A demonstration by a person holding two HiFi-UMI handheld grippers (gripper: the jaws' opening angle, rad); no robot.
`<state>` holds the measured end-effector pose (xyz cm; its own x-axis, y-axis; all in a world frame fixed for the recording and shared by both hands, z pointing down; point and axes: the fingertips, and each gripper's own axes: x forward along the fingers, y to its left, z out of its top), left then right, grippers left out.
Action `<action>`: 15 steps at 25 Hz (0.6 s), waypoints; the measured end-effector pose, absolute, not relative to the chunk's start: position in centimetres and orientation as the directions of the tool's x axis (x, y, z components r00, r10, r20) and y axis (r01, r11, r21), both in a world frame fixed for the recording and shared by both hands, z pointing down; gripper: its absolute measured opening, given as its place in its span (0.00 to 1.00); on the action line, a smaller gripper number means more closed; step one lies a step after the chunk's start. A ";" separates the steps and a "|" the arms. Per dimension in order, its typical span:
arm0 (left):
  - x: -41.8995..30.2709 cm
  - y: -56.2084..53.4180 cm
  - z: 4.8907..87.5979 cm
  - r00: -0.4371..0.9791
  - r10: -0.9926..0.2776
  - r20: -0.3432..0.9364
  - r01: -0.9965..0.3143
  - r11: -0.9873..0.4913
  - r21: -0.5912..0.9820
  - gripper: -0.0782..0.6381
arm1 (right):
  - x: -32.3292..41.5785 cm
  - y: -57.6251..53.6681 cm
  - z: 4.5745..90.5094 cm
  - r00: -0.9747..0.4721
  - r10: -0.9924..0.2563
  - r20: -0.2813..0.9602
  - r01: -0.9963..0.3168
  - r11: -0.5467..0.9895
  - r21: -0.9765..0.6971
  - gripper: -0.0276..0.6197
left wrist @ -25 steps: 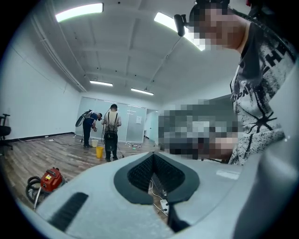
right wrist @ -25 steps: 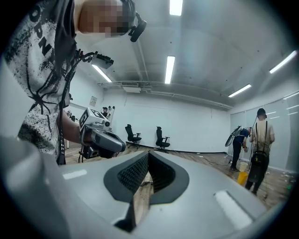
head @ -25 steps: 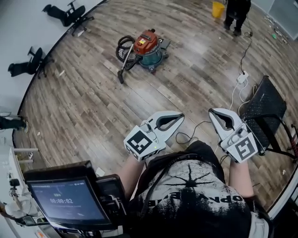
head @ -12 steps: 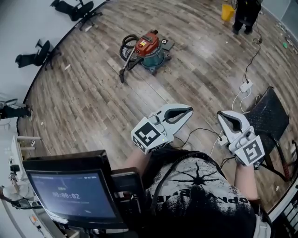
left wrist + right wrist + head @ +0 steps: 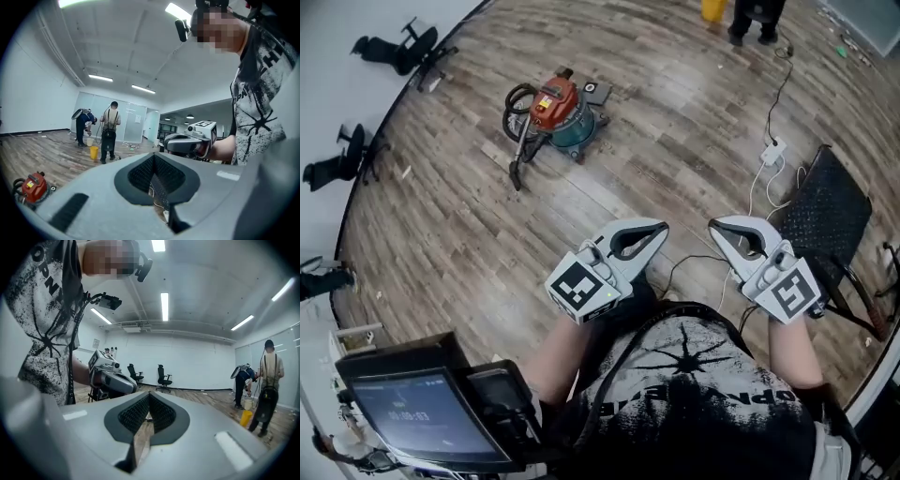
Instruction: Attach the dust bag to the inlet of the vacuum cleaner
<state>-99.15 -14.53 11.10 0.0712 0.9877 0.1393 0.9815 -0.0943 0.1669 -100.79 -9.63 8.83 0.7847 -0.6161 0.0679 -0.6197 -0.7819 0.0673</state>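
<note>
Wood floor [image 5: 487,234] | vacuum cleaner [image 5: 555,108] far off | power strip [image 5: 772,151] nearer | left gripper [image 5: 661,228], right gripper [image 5: 715,225] closed, empty

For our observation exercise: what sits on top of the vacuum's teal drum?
A red top caps the drum; a black hose loops beside it. The inside is covered.

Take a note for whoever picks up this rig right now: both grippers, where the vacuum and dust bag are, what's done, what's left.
Left gripper: shut, empty.
Right gripper: shut, empty, beside the left one.
Vacuum cleaner: on the wood floor ahead, well away from both grippers.
Dust bag: not identifiable in any view.
Done: nothing attached yet.
Left: walk to the vacuum, find the bag, fit it to the inlet.
</note>
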 end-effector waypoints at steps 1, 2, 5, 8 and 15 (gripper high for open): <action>-98.1 -14.0 11.2 0.048 0.990 0.133 0.982 -0.071 0.173 0.11 | -99.5 -9.3 8.8 0.795 -0.603 0.070 -0.607 -0.791 0.073 0.05; -97.0 -13.5 11.2 0.024 0.993 0.118 0.984 -0.044 0.175 0.11 | -98.2 -9.0 8.7 0.805 -0.589 0.072 -0.593 -0.801 0.078 0.05; -93.1 -13.1 11.2 -0.040 0.995 0.089 0.984 0.023 0.177 0.11 | -93.7 -9.1 8.3 0.826 -0.560 0.070 -0.564 -0.821 0.088 0.05; -88.9 -12.8 9.6 -0.102 0.993 0.053 0.986 0.094 0.140 0.11 | -89.3 -9.9 7.1 0.840 -0.538 0.066 -0.542 -0.834 0.103 0.05; -80.6 -12.9 7.3 -0.205 0.979 -0.013 0.973 0.205 0.110 0.11 | -81.4 -10.3 6.0 0.891 -0.449 0.071 -0.455 -0.880 0.138 0.05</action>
<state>-80.58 -12.86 7.29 -0.2046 0.9788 -0.0126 0.9726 0.2047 0.1099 -81.40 -10.34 5.96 0.8907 -0.4489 0.0715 -0.4545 -0.8800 0.1381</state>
